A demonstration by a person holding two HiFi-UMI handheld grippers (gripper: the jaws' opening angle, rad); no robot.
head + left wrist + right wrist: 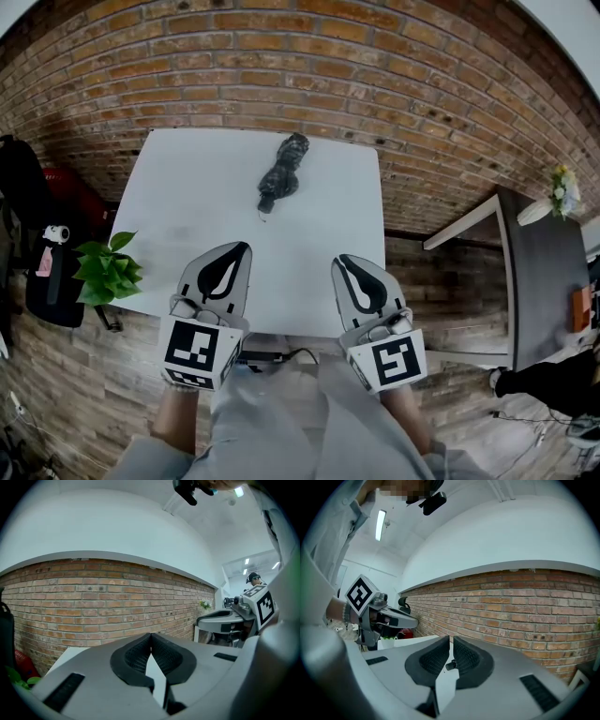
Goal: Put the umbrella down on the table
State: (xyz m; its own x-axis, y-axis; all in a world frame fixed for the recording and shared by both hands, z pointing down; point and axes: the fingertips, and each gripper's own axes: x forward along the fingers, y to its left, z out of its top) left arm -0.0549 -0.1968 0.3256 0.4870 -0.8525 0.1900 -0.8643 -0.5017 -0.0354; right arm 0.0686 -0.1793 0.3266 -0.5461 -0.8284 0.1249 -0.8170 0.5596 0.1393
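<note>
Two empty grippers: left gripper [240,247] jaws pinched together, right gripper [341,262] jaws barely apart. Folded umbrella [282,172] lies on the bench [187,216], well ahead of them. Looks light and floppy; I'd grab its stiff handle.

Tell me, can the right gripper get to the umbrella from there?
Probably yes. The umbrella lies folded toward the far side of the table, with only bare tabletop between it and the right gripper; a forward reach should do it.
</note>
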